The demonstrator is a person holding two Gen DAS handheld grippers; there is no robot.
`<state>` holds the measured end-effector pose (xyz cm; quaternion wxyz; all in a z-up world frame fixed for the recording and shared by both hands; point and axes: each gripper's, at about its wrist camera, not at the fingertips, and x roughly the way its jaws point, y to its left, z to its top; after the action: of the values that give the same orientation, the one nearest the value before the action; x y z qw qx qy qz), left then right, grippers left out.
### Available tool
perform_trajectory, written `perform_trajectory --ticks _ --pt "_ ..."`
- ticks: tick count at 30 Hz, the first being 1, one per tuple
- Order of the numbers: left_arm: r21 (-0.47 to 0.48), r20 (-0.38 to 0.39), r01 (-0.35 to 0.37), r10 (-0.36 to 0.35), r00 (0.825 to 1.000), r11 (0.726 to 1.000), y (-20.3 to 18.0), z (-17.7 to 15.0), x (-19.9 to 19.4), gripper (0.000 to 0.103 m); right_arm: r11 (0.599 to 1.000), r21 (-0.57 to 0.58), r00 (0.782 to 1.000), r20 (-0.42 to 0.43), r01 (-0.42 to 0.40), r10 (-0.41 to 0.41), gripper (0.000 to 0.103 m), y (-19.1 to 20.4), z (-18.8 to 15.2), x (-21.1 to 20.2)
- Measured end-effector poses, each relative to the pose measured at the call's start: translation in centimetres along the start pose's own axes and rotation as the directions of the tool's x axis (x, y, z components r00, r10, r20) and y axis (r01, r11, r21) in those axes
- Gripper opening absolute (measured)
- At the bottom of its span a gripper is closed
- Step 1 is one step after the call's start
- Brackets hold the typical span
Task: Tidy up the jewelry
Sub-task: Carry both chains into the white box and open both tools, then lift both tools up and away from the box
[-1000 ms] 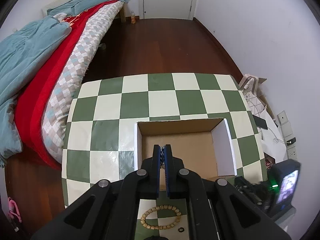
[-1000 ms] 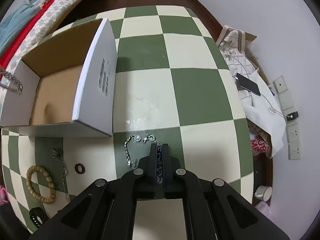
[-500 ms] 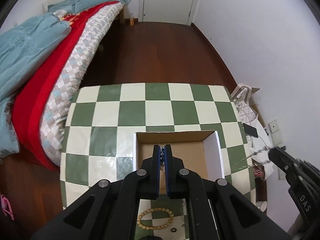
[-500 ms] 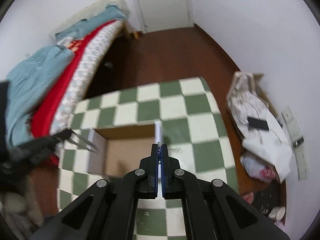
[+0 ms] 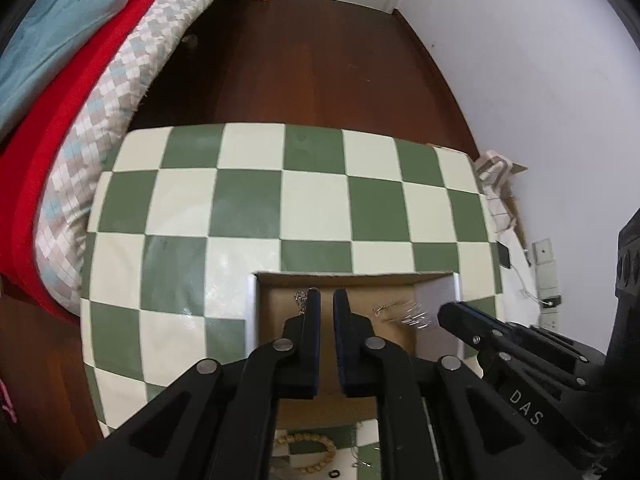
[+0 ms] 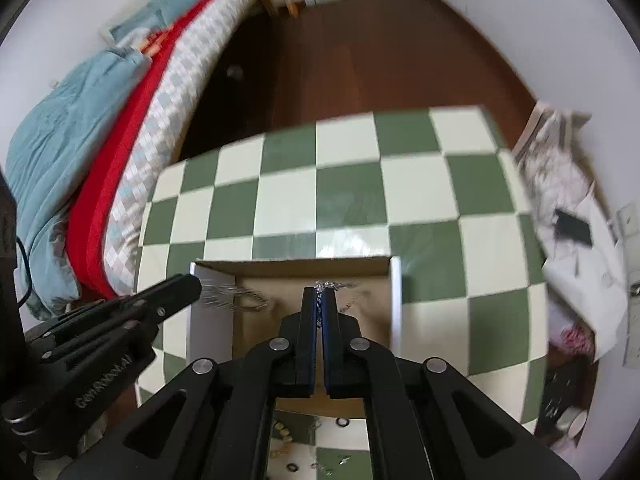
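Note:
An open cardboard box with white outer walls stands on the green-and-cream checked table. My left gripper hangs over the box's left half, its jaws opening with nothing between them. A thin silver chain hangs just beside the left finger, seen blurred as the chain off the left gripper in the right wrist view. My right gripper is shut on a silver link bracelet above the box; the bracelet dangles blurred from the right gripper.
A wooden bead bracelet, a small black ring and other small pieces lie on the table in front of the box. A bed runs along the left. White bags with a phone lie off the table's right edge.
The right gripper lifted the bracelet off the table and carried it over the box. The left gripper sank toward the box, its jaws parted, and the chain slipped out beside them.

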<state>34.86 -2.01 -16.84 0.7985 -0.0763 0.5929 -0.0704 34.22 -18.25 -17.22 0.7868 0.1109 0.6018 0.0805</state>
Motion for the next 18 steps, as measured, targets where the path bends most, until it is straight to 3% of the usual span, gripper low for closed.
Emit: perform_trajectory --ticks 1,2,3,4,5,8,9,11,18 --pt "0.004 0.005 -0.010 0.010 1.000 1.000 0.1 0.1 -0.1 0.012 1.000 0.014 1.000 -0.026 -0.003 0.003 0.006 -0.3 0.2 0.5" --pt "0.011 0.028 -0.041 0.041 0.999 0.999 0.2 0.1 -0.6 0.028 1.000 0.021 0.999 -0.029 0.013 -0.012 0.022 -0.4 0.1 0.6" --pt "0.016 0.049 -0.070 0.069 0.996 0.997 0.4 0.1 -0.9 0.044 0.999 0.016 0.999 -0.025 0.035 -0.035 0.048 -0.6 0.1 0.6" --pt "0.014 0.083 -0.102 0.100 0.992 0.995 0.7 0.0 -1.4 0.084 0.999 0.011 0.999 -0.023 0.046 -0.046 0.059 -0.6 0.0 0.5" --pt "0.006 0.104 -0.122 0.121 0.987 0.993 1.1 -0.3 -1.8 0.103 0.998 0.008 0.997 -0.019 0.069 -0.069 0.073 -0.7 -0.2 0.4" --pt "0.008 0.128 -0.192 0.190 0.973 0.981 2.0 -1.4 -2.3 0.103 0.984 -0.037 0.985 0.000 0.172 -0.173 0.080 -0.2 -1.4 0.1" --pt "0.010 0.136 -0.209 0.206 0.969 0.978 2.3 -1.9 -2.4 0.103 0.978 -0.051 0.979 0.004 0.204 -0.204 0.092 0.0 -1.9 0.1" --pt "0.011 0.148 -0.221 0.217 0.965 0.975 2.8 -2.7 -2.7 0.103 0.965 -0.075 0.968 0.015 0.251 -0.250 0.102 0.3 -3.0 0.1" --pt "0.002 0.168 -0.267 0.263 0.950 0.964 3.9 -6.1 -4.0 0.103 0.954 -0.082 0.957 0.032 0.290 -0.288 0.102 0.9 -6.1 0.0"
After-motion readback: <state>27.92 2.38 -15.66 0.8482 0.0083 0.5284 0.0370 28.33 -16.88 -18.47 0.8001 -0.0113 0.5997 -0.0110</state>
